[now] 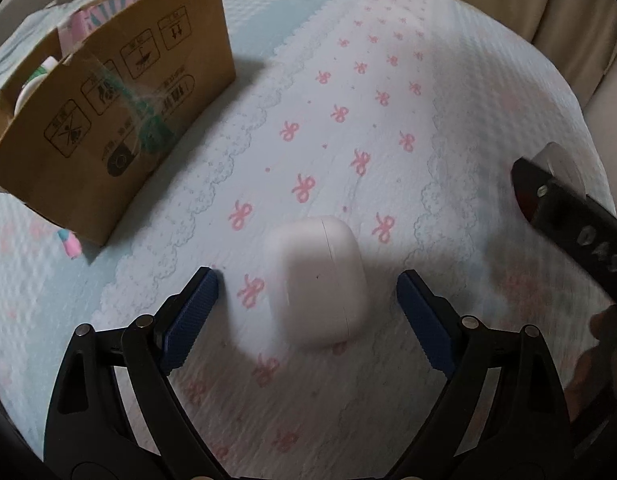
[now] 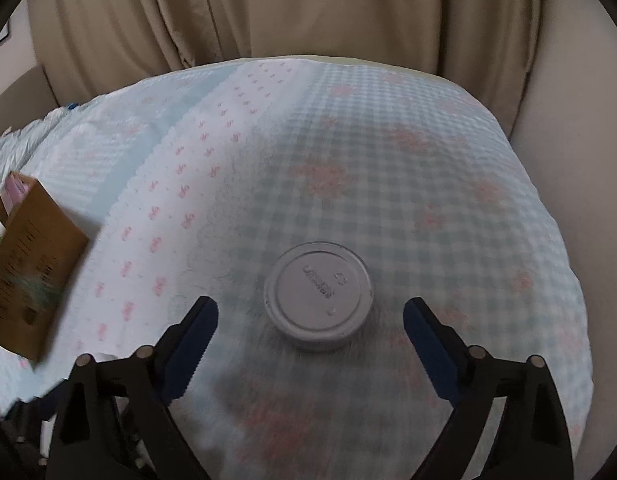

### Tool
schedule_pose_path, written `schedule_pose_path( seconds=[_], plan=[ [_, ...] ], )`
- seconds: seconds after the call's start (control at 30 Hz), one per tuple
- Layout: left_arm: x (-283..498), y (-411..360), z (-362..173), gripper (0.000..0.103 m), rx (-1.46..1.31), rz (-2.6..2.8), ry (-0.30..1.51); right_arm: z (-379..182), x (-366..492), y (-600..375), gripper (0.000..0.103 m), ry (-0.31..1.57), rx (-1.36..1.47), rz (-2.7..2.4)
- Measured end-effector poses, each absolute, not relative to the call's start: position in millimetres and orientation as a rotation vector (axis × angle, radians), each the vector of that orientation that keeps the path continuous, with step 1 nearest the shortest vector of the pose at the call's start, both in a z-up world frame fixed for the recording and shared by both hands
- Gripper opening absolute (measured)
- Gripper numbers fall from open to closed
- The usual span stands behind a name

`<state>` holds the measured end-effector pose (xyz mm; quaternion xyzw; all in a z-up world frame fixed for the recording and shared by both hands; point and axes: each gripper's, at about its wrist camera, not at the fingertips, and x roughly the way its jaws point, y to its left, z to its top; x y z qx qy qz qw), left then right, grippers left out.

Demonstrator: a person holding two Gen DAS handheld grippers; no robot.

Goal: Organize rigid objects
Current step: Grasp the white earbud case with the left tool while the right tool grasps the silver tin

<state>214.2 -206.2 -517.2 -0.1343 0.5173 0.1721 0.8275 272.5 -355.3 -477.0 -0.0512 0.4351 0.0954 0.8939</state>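
The left claw (image 1: pixel 308 280) stands open around a blurred white earbud case (image 1: pixel 318 280) on the bedspread (image 1: pixel 388 120), pads apart from it. The right claw (image 2: pixel 310 312) gapes astride a round lidded jar (image 2: pixel 318 300). The cardboard box (image 1: pixel 120 120) hides most of its contents.

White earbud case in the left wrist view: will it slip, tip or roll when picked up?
The white earbud case looks glossy and rounded, so it may slip between the ribbed blue fingers. It looks rigid and probably light. Lying on soft quilted bedding, it would likely slide or rock rather than roll.
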Motion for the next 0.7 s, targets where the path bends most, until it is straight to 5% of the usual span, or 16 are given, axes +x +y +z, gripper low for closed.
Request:
schedule_pose_path(
  seconds=[0.13, 0.2, 0.37, 0.7],
  plan=[
    [215.2, -205.5, -515.4, 0.081, -0.276, 0.36, 1.086, -487.7, 278.9, -355.9, 0.085, 0.877, -0.114, 0.213],
    [213.2, -202.4, -511.0, 0.061, -0.292, 0.358, 1.089, -490.9, 281.1, -357.5, 0.084, 0.868, -0.109, 0.217],
    [207.0, -196.4, -507.2, 0.043, -0.327, 0.332, 1.096, -497.8, 285.8, -355.2, 0.051, 0.881, -0.135, 0.218],
    [207.2, -185.1, -498.8, 0.043, -0.318, 0.253, 1.08, -492.0, 284.0, -355.2, 0.049, 0.895, -0.126, 0.191]
  ],
)
